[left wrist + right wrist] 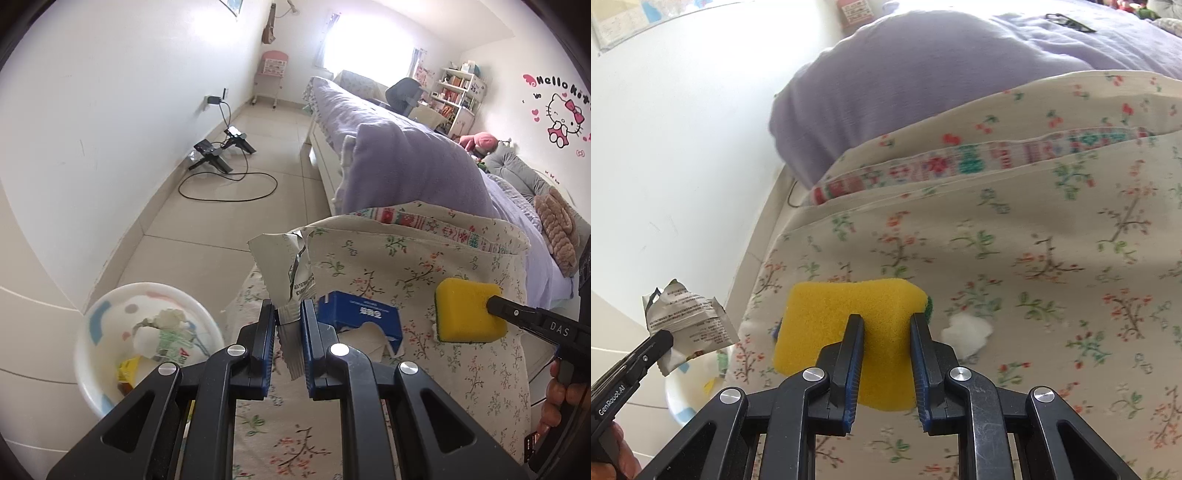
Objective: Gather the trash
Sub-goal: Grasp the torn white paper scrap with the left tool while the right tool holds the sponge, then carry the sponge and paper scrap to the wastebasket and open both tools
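My left gripper (pixel 289 310) is shut on a torn white snack wrapper (pixel 291 269), held up above the flowered cloth (pixel 424 266); the same wrapper (pixel 687 314) shows at the left of the right wrist view. To its lower left stands a white trash bin (pixel 92 354) with several scraps inside. My right gripper (pixel 886 321) is shut on a yellow sponge (pixel 827 321) with a green edge, above the cloth (pixel 1052 221). A blue torn box (pixel 360 314) lies on the cloth just beyond my left fingers. A small white tissue wad (pixel 967 330) lies right of the sponge.
A lilac pillow (pixel 406 166) and bed stretch behind the cloth. On the tiled floor (pixel 258 147) lie two black devices (pixel 212 157) with a looped cable. A white wall (pixel 92 129) runs along the left. A person's hand (pixel 557 391) holds the right gripper.
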Available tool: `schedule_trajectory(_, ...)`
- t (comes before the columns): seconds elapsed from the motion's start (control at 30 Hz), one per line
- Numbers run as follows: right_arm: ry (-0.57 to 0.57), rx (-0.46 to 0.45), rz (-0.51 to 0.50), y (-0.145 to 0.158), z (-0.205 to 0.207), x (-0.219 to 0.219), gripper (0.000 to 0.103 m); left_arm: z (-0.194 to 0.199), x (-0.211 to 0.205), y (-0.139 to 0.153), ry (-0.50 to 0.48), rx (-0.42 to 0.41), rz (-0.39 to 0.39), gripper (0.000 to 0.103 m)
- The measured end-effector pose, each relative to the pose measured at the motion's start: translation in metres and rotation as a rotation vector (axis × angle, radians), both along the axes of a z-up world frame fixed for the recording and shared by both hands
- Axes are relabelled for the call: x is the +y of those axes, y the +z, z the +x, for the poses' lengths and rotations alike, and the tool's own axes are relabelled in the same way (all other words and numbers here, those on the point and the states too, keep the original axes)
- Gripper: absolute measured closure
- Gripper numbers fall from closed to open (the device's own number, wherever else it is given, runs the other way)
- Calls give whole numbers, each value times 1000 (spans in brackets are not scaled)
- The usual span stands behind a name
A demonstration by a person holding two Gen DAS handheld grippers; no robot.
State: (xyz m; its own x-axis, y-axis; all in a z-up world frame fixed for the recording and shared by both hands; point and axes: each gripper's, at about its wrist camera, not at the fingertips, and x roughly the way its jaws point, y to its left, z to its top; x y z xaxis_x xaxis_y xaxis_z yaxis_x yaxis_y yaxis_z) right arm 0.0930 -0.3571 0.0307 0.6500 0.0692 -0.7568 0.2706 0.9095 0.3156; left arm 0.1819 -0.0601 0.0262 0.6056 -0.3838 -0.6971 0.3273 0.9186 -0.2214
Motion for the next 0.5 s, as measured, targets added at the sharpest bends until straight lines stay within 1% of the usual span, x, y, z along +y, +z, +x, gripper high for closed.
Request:
schedule_trajectory(0.2,41,5,0,-5,13,27,81,0,25,-1,32,4,13,89)
schedule_trajectory(0.5,106,12,2,-14,35,72,81,1,66,-11,95,42,46,89)
